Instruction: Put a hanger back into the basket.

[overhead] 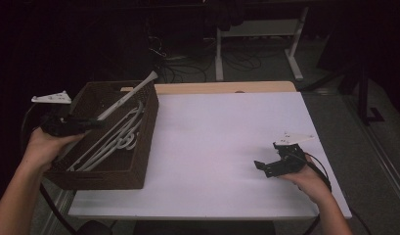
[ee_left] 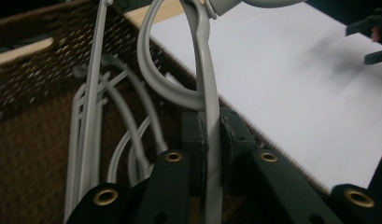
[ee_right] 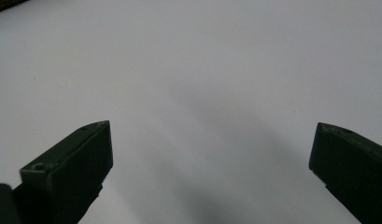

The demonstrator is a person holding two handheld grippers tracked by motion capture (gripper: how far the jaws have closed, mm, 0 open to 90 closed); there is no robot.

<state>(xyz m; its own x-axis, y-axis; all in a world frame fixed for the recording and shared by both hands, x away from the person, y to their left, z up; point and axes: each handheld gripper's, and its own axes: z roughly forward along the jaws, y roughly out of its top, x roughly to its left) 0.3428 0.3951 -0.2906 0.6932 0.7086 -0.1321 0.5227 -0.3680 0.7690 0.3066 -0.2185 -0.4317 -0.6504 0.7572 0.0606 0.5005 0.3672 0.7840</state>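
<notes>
Left gripper view showed the left gripper clamped on a thin grey hanger above the wicker basket. It looked light, stiff and slippery, best pinched mid-bar. Well clear of the basket, the right gripper stood wide, holding nothing.

A desk with a white top fills the middle of the high view; a strip of pale wood runs along its far edge; the white surface is matte and plain, with soft shadows near its right side; a dark brown woven basket stands on the desk's left end, its long side running away from the person and its near corner close to the front edge; pale grey hangers lie heaped inside the basket, so not on the desk itself; the right gripper rests on the desk near the right front corner; grey floor lies beyond and to the right.
</notes>
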